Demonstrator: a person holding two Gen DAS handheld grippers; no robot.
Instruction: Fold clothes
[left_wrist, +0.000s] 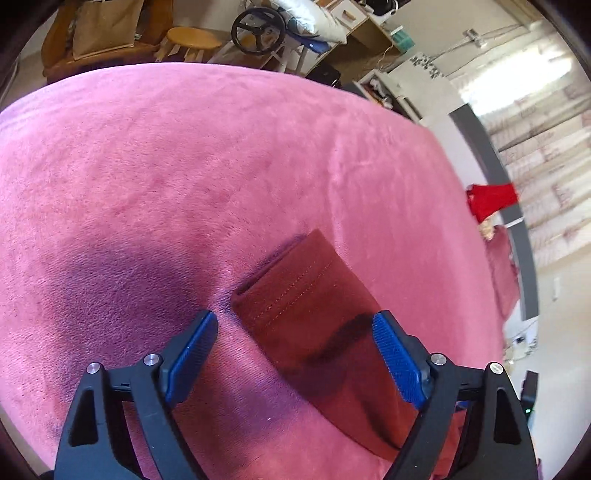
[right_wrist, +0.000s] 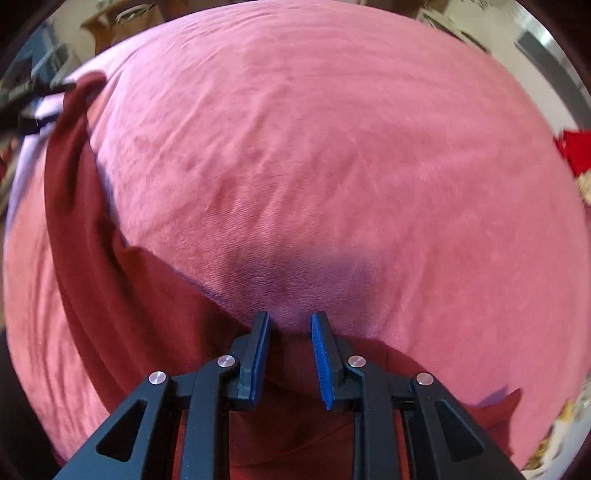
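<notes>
My left tongs (left_wrist: 293, 328) hang released over the cuff of a dark red garment (left_wrist: 314, 295) on the pink bed (left_wrist: 184, 166); my right tongs (right_wrist: 290, 326), narrowly parted, grasp nothing above the garment's edge.

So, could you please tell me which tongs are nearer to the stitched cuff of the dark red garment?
Left. The left tongs stand open right over the stitched cuff. The right tongs are at another part of the garment, away from the cuff.
</notes>
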